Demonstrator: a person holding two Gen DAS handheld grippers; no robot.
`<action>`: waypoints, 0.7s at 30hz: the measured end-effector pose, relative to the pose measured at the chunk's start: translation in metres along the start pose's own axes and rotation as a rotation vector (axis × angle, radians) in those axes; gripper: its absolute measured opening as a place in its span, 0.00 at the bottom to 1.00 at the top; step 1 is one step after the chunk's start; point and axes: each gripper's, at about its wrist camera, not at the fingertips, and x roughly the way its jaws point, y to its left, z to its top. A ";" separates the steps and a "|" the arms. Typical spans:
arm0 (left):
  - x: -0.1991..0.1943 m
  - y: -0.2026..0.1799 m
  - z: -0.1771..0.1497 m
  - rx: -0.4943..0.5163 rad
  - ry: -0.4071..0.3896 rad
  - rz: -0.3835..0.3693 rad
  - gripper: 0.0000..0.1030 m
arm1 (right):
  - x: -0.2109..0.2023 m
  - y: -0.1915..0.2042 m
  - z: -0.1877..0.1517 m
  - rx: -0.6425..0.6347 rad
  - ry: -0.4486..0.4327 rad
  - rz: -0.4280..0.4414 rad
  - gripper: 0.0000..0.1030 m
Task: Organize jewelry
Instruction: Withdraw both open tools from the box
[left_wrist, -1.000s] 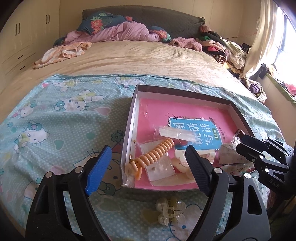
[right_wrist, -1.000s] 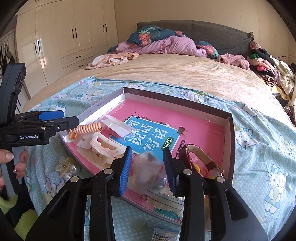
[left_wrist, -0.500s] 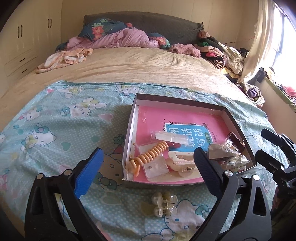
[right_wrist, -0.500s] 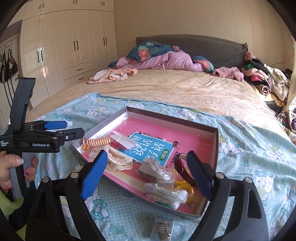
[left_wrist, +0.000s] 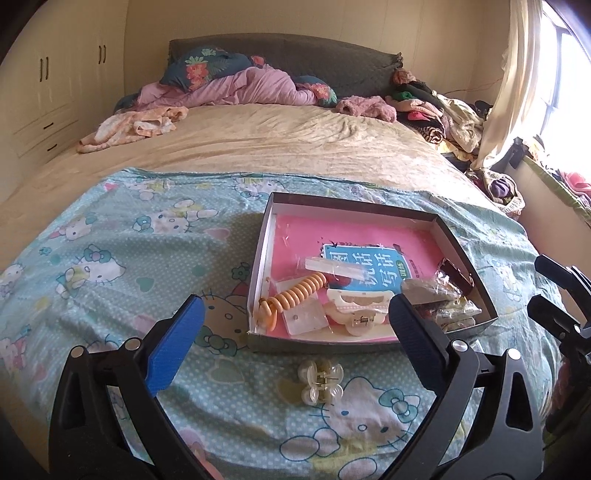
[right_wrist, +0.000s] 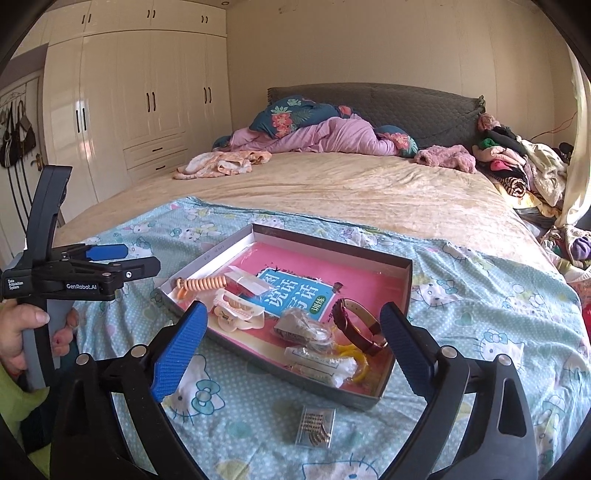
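Left wrist view is showing the left gripper (left_wrist: 295, 343) hanging with its two blue-padded fingers spread wide and gripping nothing, above a light blue cartoon-cat bedsheet (left_wrist: 122, 266). One shallow grey cardboard box with a pink book lining its floor (left_wrist: 369, 206) is sitting on the sheet ahead. Inside it are lying one orange coiled hair tie (left_wrist: 291, 295), one cream claw hair clip (left_wrist: 358, 308), one small square clear packet (left_wrist: 304, 319) and a cluster of crinkled clear bags (left_wrist: 436, 295) at the right end. One translucent flower-shaped hair clip (left_wrist: 319, 382) is lying outside, just before the box's near wall.

Right wrist view is showing the right gripper (right_wrist: 291, 343) also gaping wide and empty. One dark red watch strap (right_wrist: 354, 326) is curling inside the box beside one yellow ring-shaped piece (right_wrist: 354, 358). One small clear case of beads (right_wrist: 316, 424) is lying on the sheet near the box's front corner.
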 end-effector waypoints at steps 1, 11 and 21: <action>-0.001 0.000 -0.001 0.001 0.000 0.000 0.91 | -0.002 0.000 -0.001 0.000 0.001 -0.004 0.91; -0.009 -0.008 -0.015 0.031 0.007 0.017 0.90 | -0.009 -0.002 -0.015 0.010 0.024 -0.014 0.91; -0.006 -0.016 -0.030 0.059 0.037 0.025 0.90 | -0.006 -0.004 -0.035 0.031 0.072 -0.008 0.92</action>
